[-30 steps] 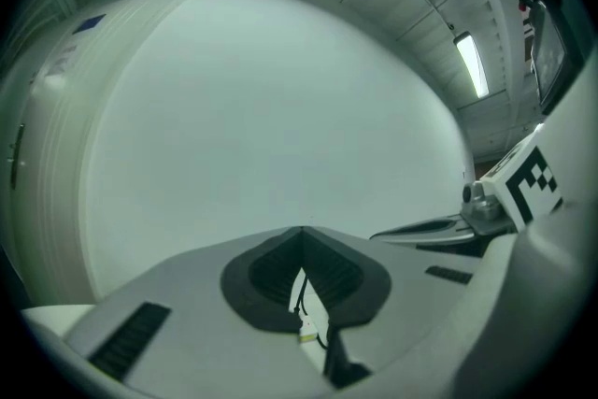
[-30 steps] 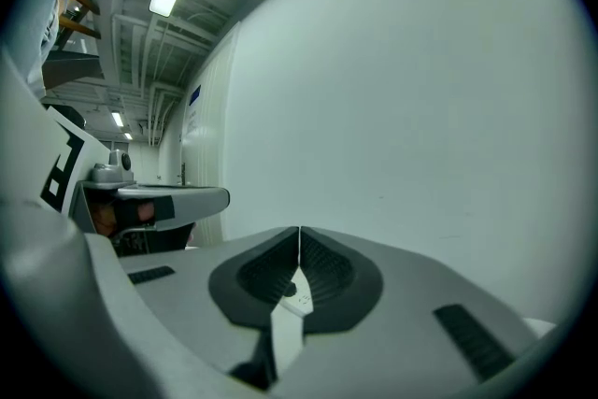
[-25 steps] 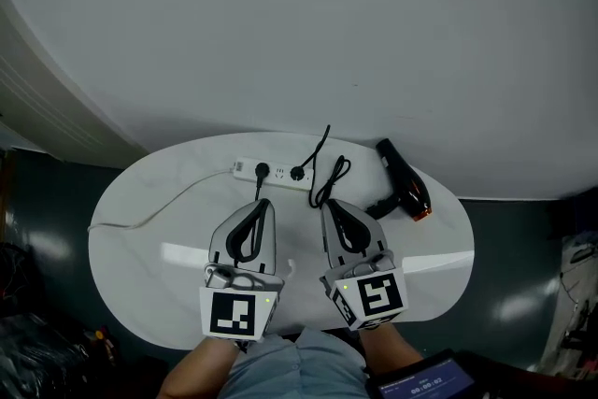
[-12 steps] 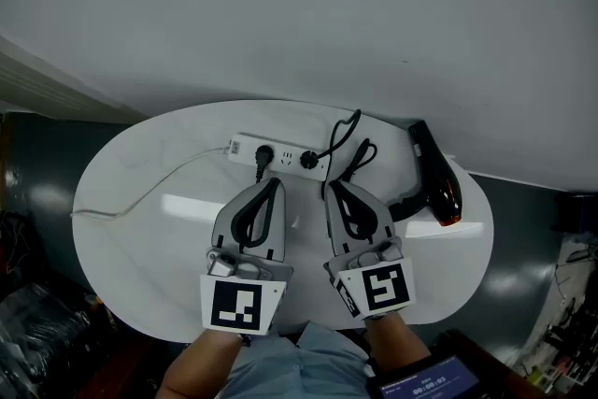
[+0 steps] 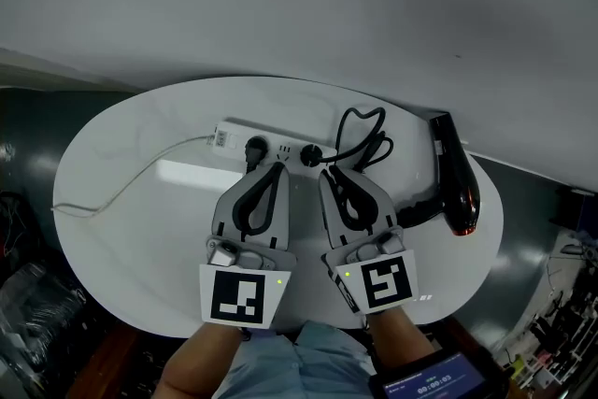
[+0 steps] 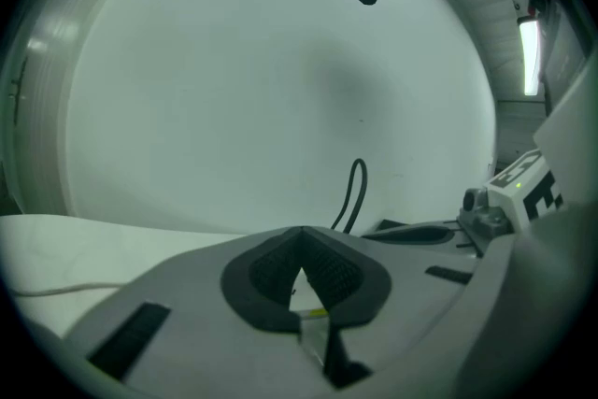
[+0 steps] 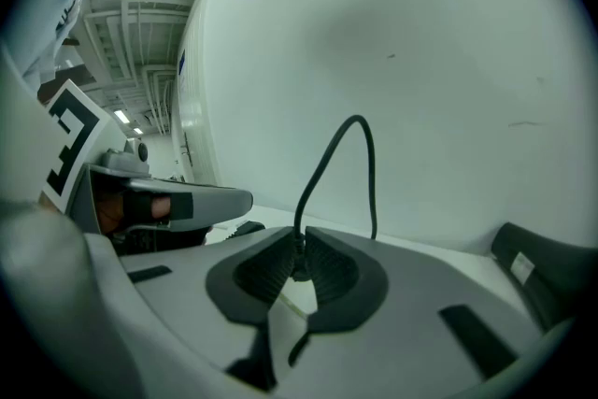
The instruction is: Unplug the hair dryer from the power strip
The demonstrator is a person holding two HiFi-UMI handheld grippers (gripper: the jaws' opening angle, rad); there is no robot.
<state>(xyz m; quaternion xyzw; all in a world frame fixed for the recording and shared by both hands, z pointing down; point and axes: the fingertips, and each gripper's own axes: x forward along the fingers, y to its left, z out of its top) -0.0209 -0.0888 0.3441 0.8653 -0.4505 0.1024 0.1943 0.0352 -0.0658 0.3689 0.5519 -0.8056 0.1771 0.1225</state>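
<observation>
L gripper (image 5: 278, 169) jaws together, empty; R gripper (image 5: 327, 173) jaws just parting, nothing pinched. Both mid-frame, below power strip (image 5: 271, 145).

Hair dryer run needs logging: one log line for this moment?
plug in strip | dryer on table | left gripper shut | right gripper just opening, empty, by plug

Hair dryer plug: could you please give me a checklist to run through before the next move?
1. Plug seated in the power strip, cord looping toward the hair dryer: ok.
2. Right gripper open enough for the plug: not ok; jaws have just been opening, gap narrow, nothing between them.
3. Left gripper bracing the strip: cannot tell; shut, tips near its front edge.
4. Second plug gripped by neither gripper: ok.
</observation>
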